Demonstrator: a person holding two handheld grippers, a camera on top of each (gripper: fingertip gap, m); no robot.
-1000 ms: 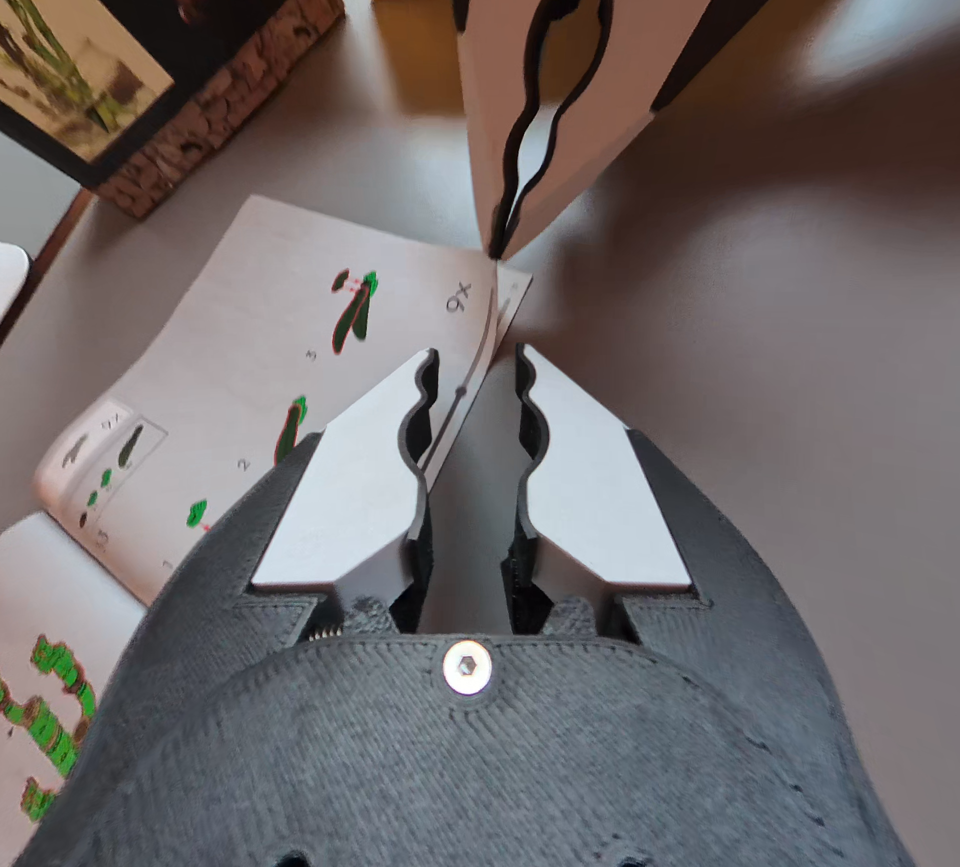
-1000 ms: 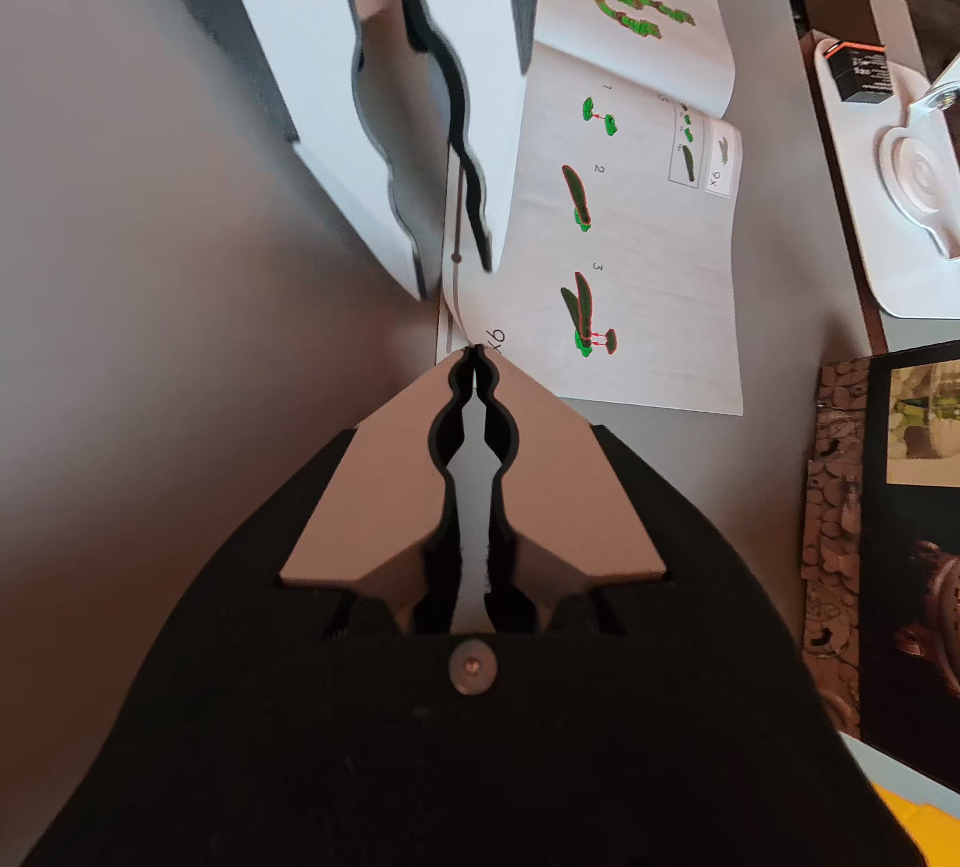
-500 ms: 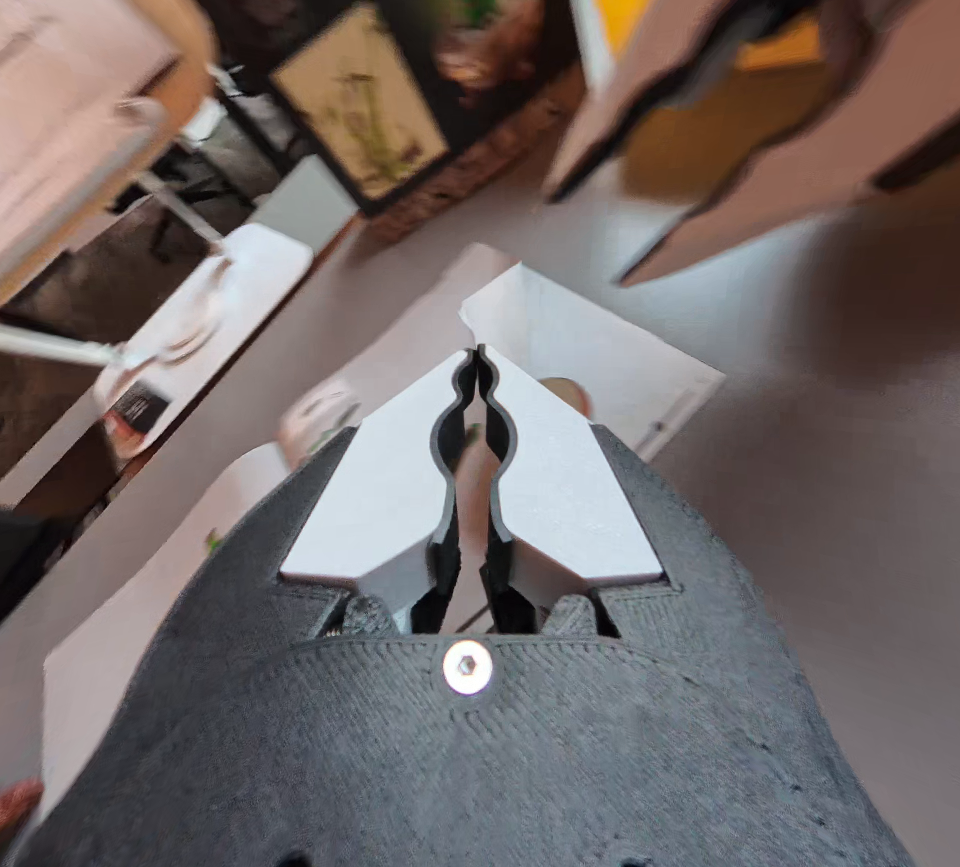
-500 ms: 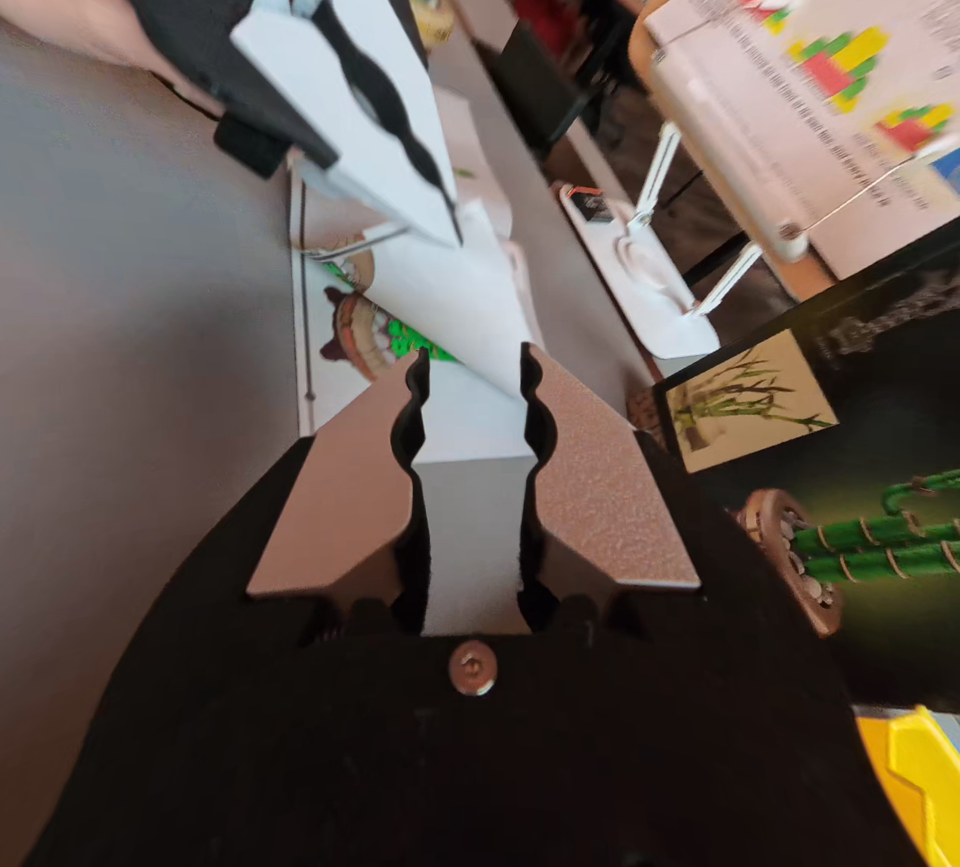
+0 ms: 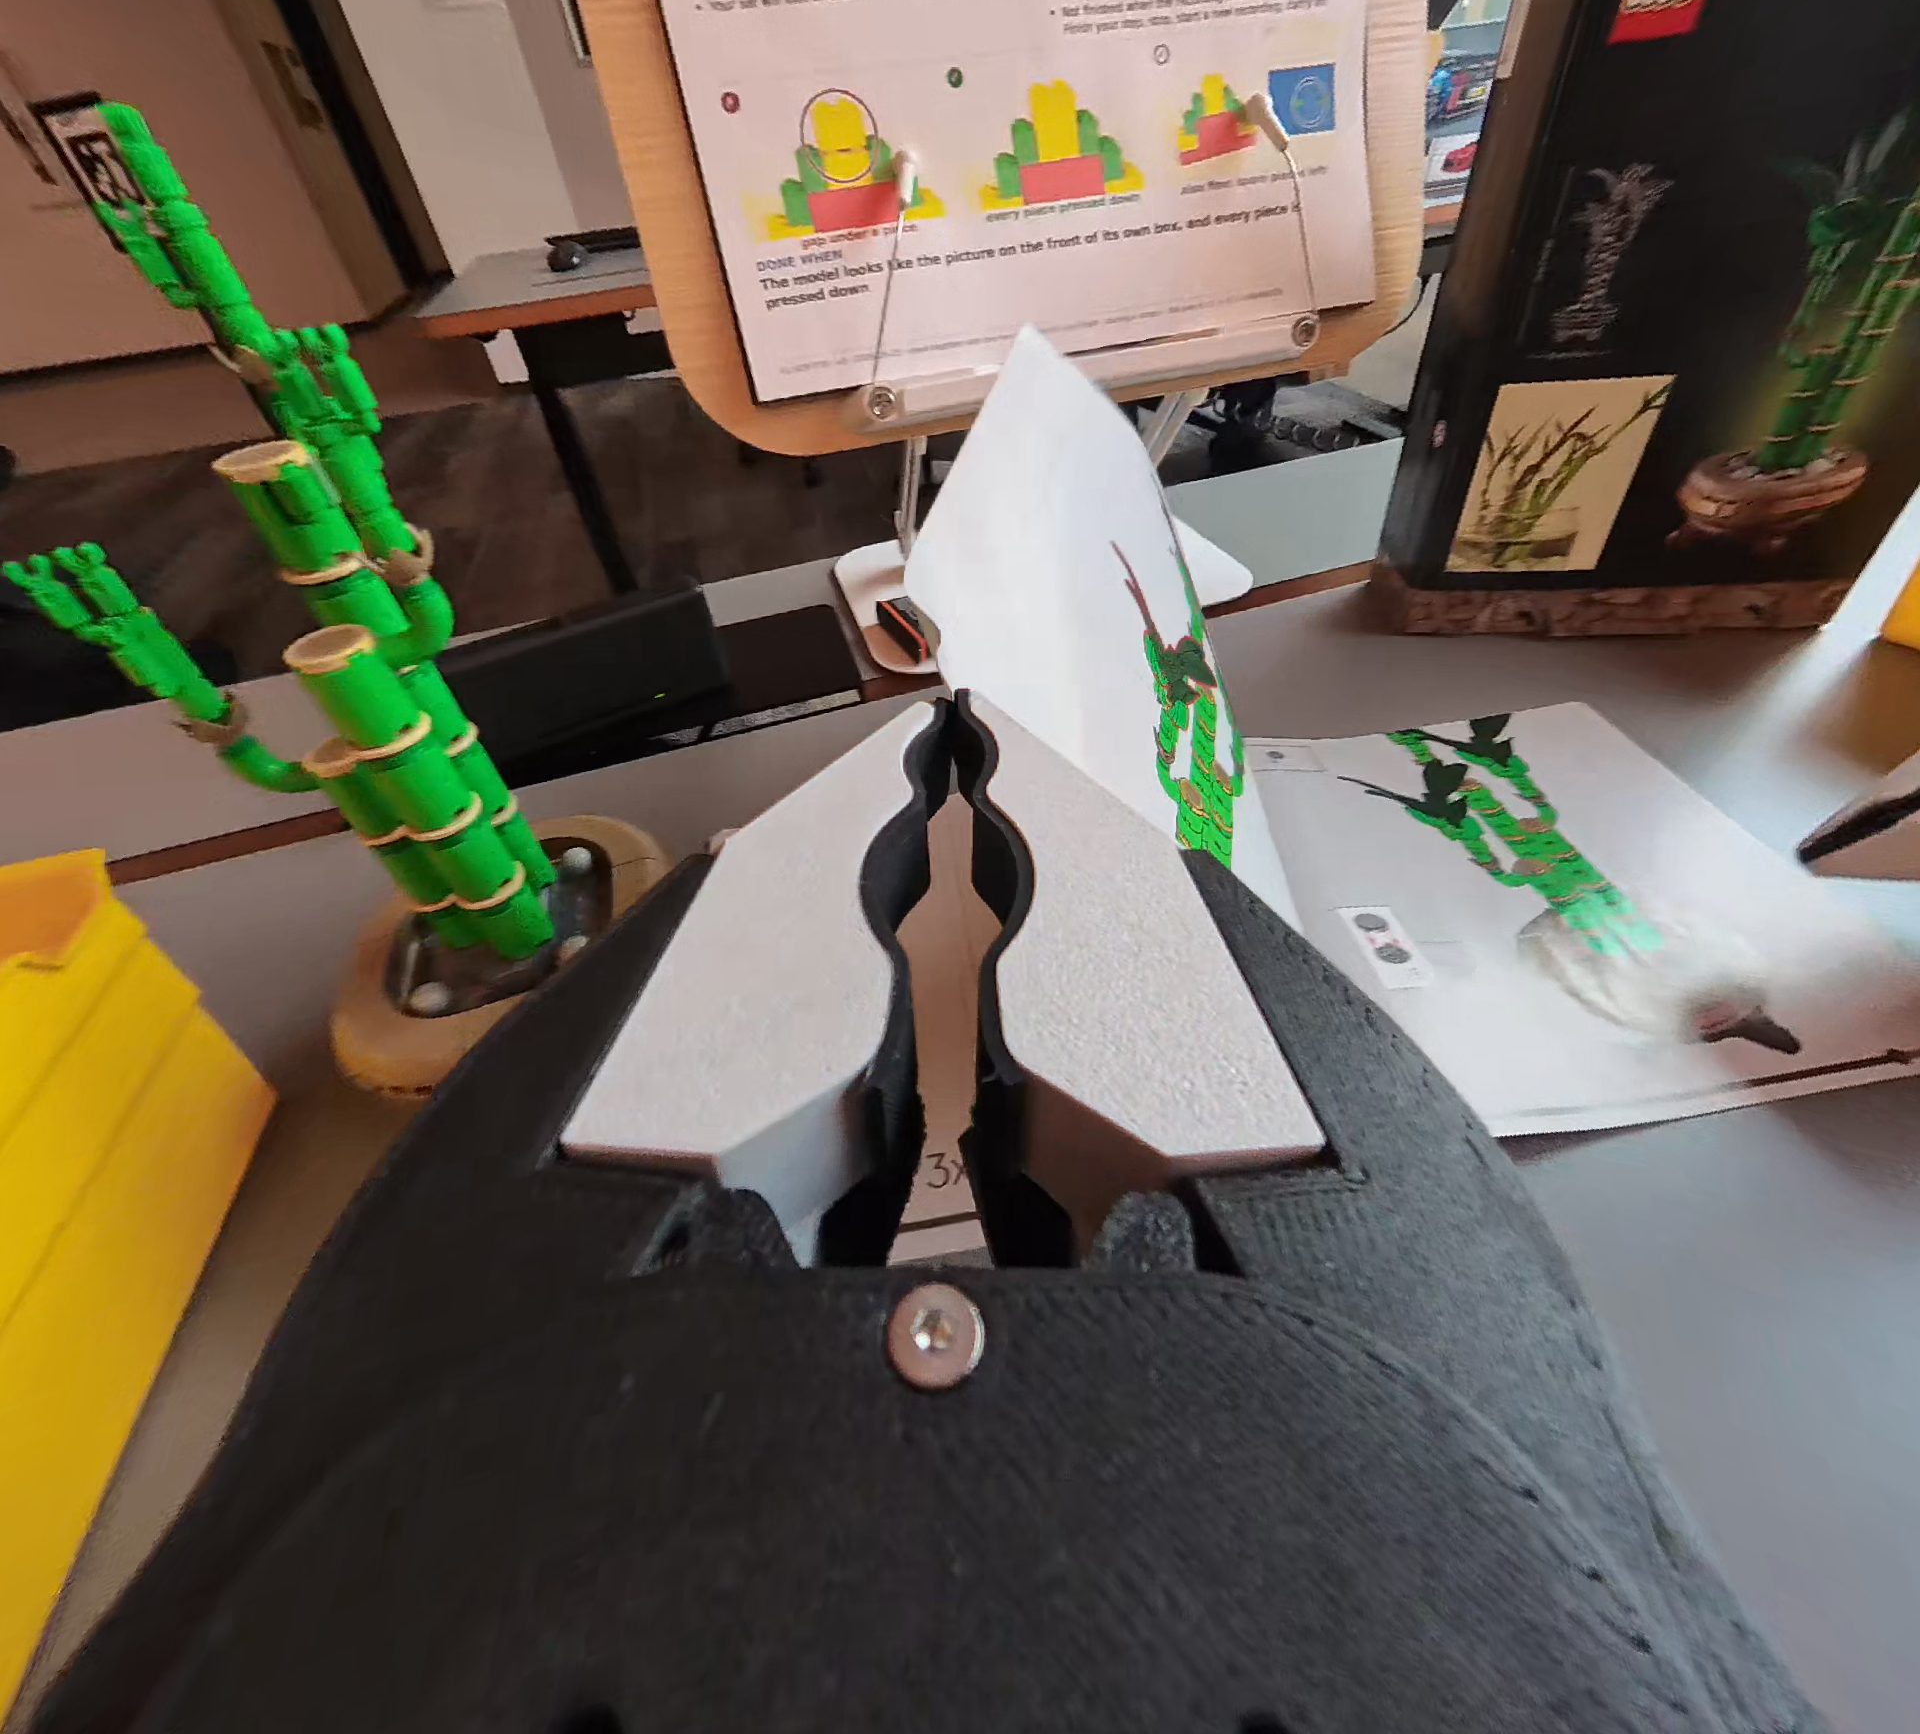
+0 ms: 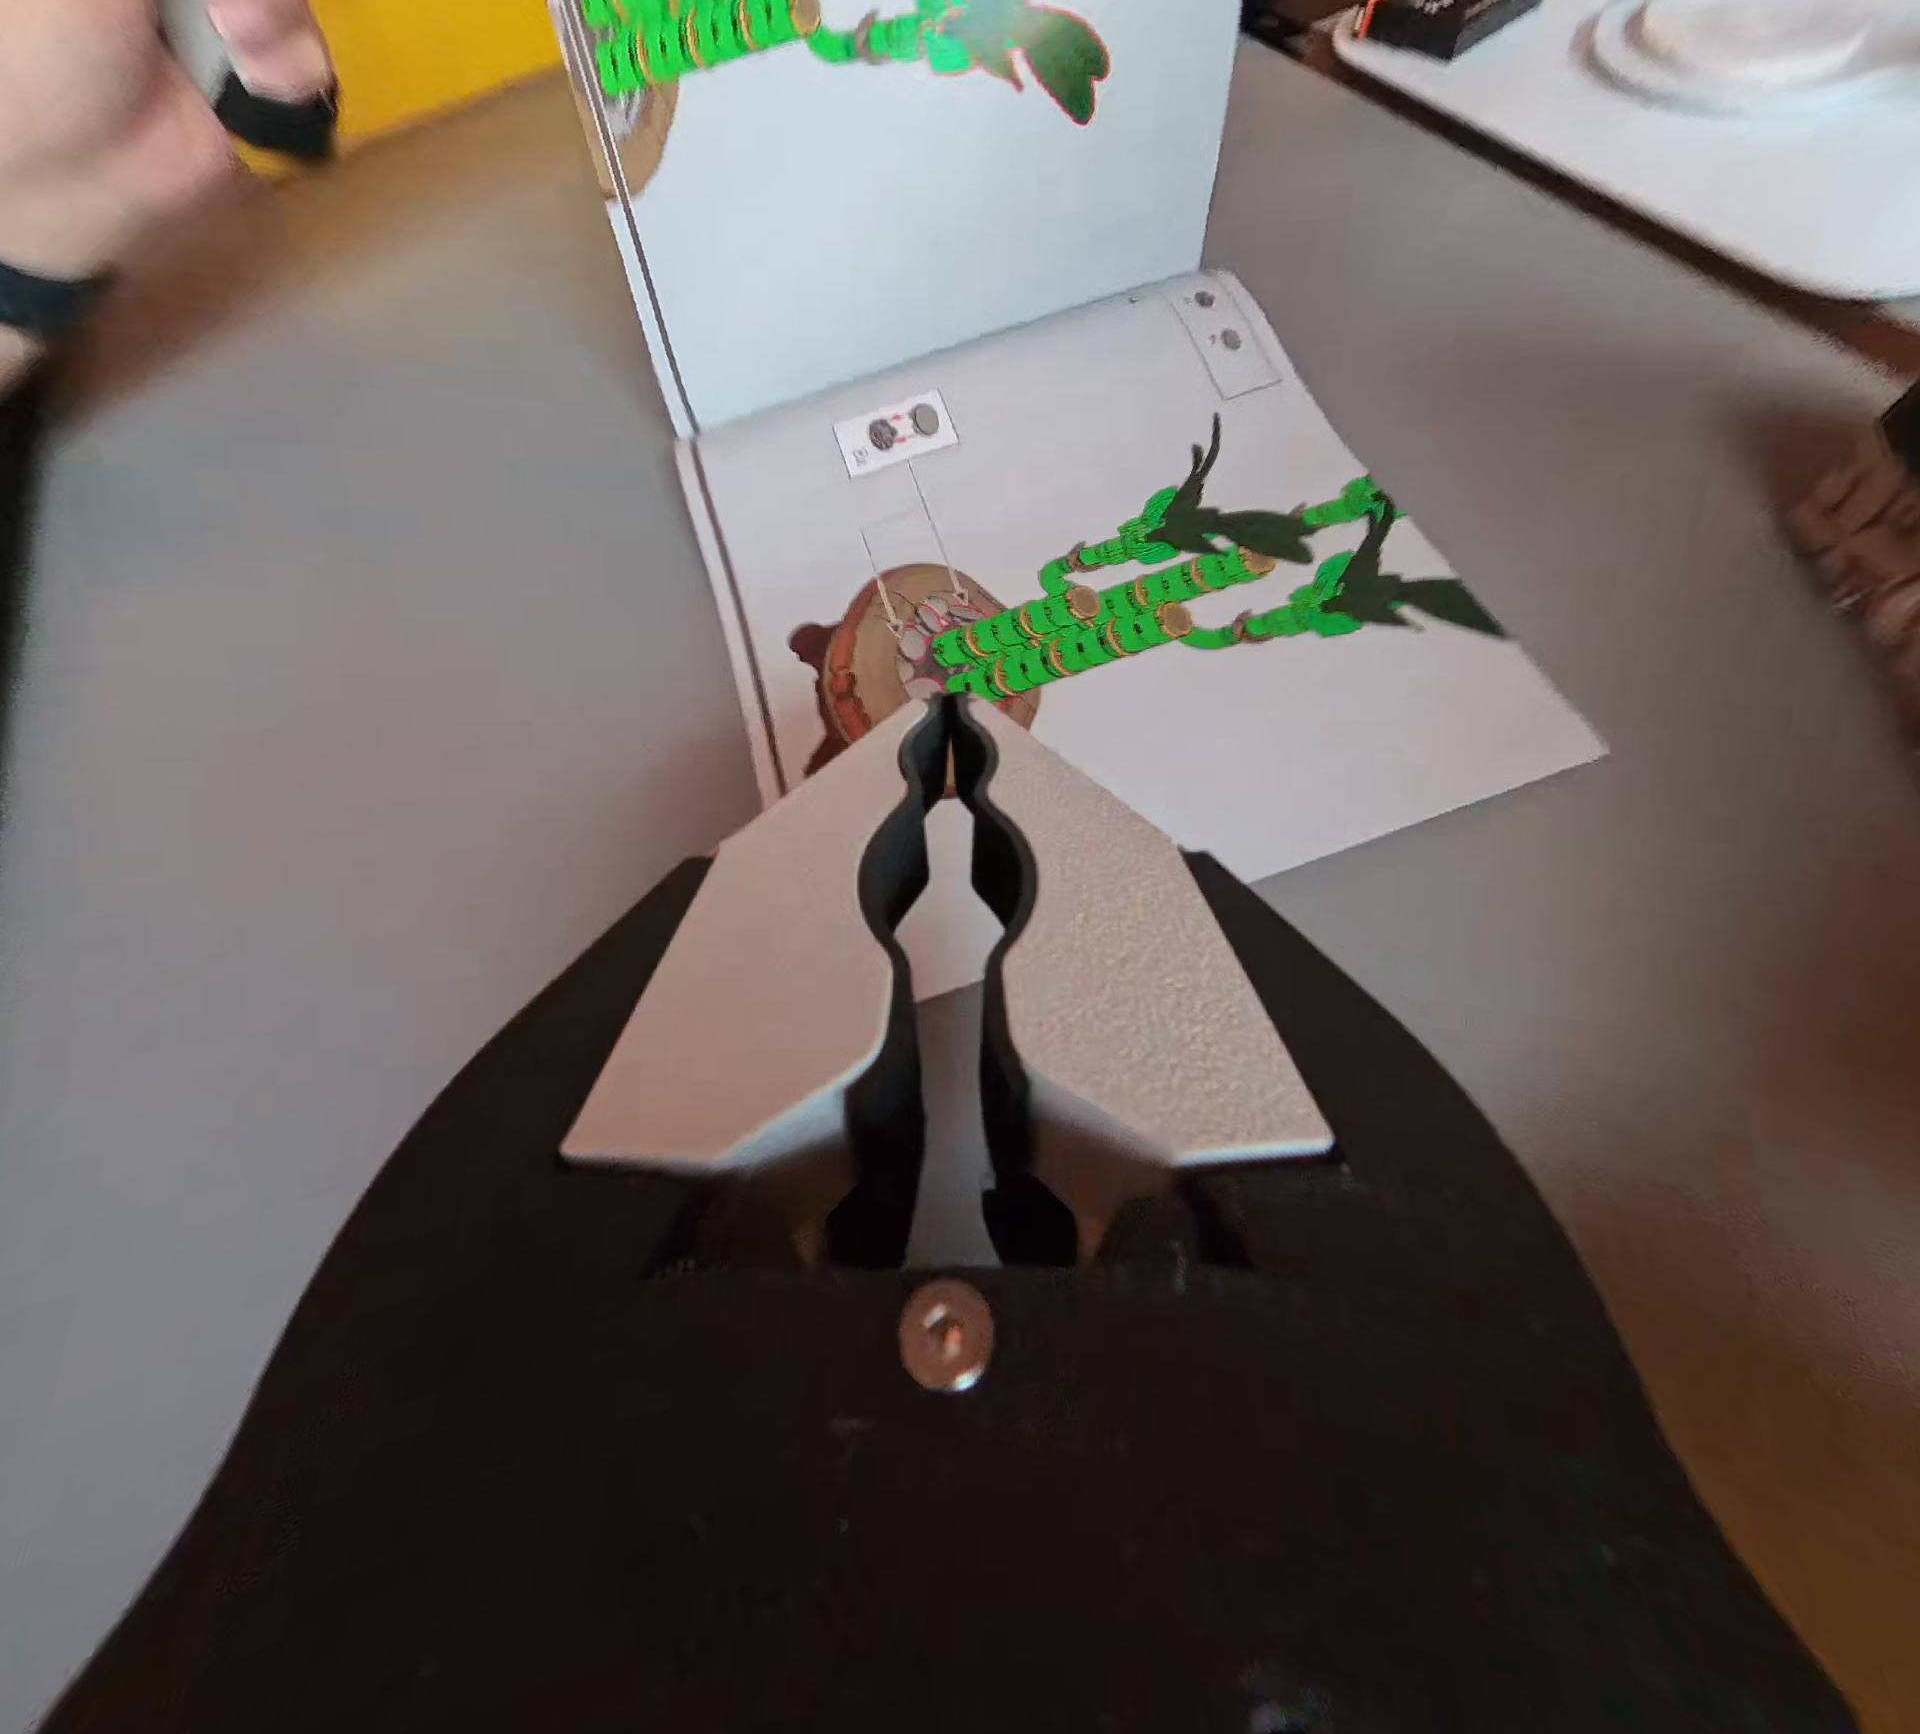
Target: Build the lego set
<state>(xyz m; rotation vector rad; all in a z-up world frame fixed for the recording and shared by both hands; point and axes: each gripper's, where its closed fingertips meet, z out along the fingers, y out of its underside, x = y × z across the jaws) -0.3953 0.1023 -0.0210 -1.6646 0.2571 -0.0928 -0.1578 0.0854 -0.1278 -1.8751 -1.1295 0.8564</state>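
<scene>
Both of my tongs have their tips pressed together. My left gripper (image 5: 958, 705) pinches a page (image 5: 1049, 562) of the instruction booklet (image 5: 1475, 936) and holds it lifted, standing steeply above the open spread that lies flat on the grey table (image 5: 1714, 1321). My right gripper (image 6: 948, 710) hovers over the booklet's flat page near the printed plant pot; I cannot tell whether it grips the paper or is merely closed. Taking the booklet as my landmark: the half-built green bamboo model (image 5: 416, 780) stands upright in its round tan base to the left of it, with a yellow bin (image 5: 94, 1061) further left still. Behind the booklet to the right stands the black set box (image 5: 1662, 250), and straight behind it a clipboard stand (image 5: 1029, 95) with a printed sheet. From the right wrist view a blurred hand (image 6: 114, 53) shows beyond the raised page, at upper left.
</scene>
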